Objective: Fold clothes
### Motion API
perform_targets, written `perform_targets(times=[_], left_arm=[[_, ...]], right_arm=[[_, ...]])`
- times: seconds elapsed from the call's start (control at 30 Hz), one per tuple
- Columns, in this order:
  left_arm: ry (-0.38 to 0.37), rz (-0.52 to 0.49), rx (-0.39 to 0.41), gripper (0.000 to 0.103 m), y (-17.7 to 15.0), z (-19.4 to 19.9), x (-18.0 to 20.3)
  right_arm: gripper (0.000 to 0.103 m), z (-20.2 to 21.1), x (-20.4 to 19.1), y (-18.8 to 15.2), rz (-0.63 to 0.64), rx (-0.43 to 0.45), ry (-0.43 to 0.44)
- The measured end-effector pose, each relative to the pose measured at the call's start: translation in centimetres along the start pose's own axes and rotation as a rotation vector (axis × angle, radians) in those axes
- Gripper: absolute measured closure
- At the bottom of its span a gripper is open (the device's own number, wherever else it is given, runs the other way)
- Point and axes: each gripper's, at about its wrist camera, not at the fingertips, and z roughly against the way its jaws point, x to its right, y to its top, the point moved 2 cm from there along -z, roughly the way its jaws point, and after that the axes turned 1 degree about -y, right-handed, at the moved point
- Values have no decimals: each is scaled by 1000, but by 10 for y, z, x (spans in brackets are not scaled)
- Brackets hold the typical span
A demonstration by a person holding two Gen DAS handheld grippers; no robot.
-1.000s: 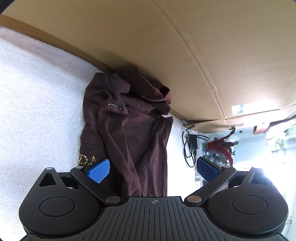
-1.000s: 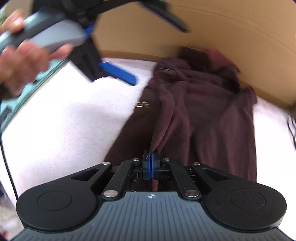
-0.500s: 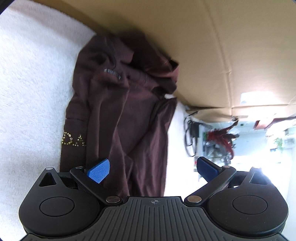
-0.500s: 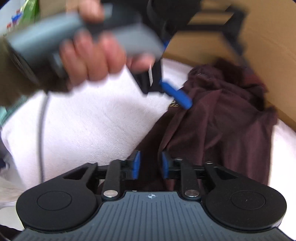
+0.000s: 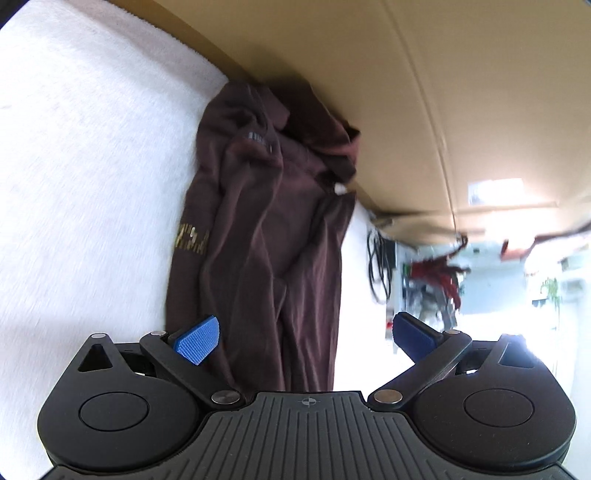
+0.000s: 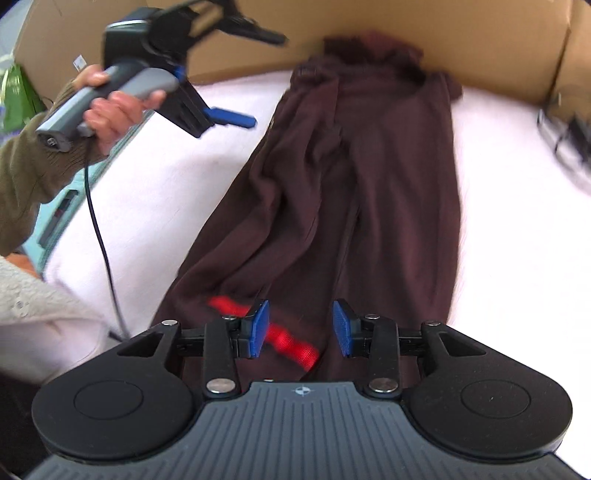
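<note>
A dark maroon garment (image 6: pixel 332 177) lies stretched lengthwise on a white fluffy cover (image 6: pixel 155 192), its far end bunched against a cardboard wall (image 6: pixel 461 33). In the left wrist view the same garment (image 5: pixel 266 229) shows gold lettering on its left edge. My right gripper (image 6: pixel 301 328) hovers over the garment's near end, its jaws opening with nothing pinched between them; a red tag (image 6: pixel 280 338) shows below. My left gripper (image 5: pixel 306 336) stands wide open above the garment's near part, holding nothing. A hand carries the left gripper (image 6: pixel 207 96) at the upper left of the right wrist view.
The cardboard wall (image 5: pixel 406 92) bounds the cover's far side. Black cables (image 5: pixel 376 258) lie at the cover's right end, also blurred in the right wrist view as cables (image 6: pixel 565 136). An olive sleeve (image 6: pixel 26 177) and a thin black cord (image 6: pixel 99 229) are at the left.
My right gripper let go of the garment's fold, opened and drew back toward the near end. The left gripper shifted along the garment, staying open.
</note>
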Motion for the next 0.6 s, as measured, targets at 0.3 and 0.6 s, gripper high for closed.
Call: perform_targets(times=[0.3,0.6], left_arm=[[-8,-31,-38,0,-33,21,-7],[-17,-49,-12,0,-47,51,-12]], right_arm=[[54,-4,-33,-18,111,-22,-40],[102,15,-74,-18,179,-43,48]])
